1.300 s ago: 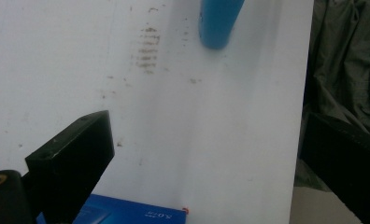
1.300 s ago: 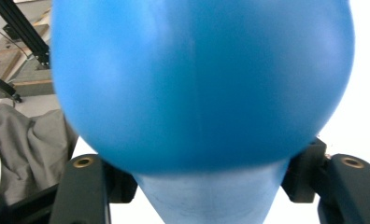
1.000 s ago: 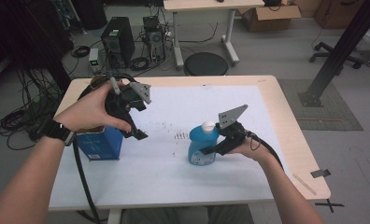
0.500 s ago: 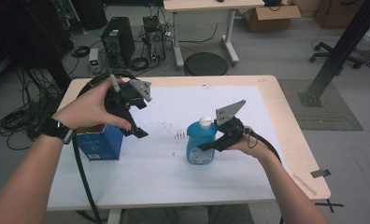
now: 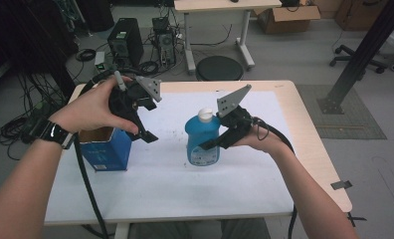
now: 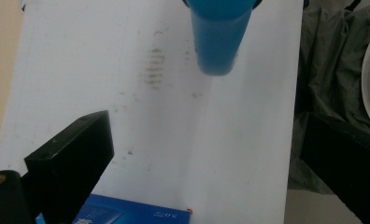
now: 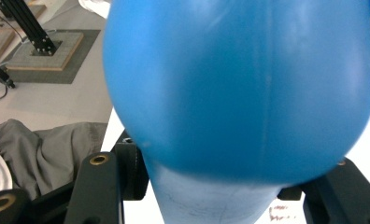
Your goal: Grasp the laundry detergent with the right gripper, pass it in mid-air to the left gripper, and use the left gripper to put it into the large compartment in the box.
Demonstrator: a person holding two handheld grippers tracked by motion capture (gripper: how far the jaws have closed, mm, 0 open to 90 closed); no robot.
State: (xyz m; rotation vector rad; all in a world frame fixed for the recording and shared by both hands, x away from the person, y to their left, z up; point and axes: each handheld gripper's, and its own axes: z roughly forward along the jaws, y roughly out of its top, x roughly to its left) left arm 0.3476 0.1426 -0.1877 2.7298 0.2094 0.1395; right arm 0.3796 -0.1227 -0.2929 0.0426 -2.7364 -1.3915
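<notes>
The right tool (image 5: 208, 145) is clamping the blue bottle (image 5: 203, 139) from the side, jaws pressing on its body, and is holding it upright near the middle of the counter (image 5: 284, 164); in the left gripper view its base appears to be hanging clear of the white surface. The left tool (image 5: 146, 133) is hovering with jaws spread wide and empty, just above the open blue box (image 5: 105, 149) by the counter's left edge. The box is lying to the bottle's left, so the carry would be running leftward.
</notes>
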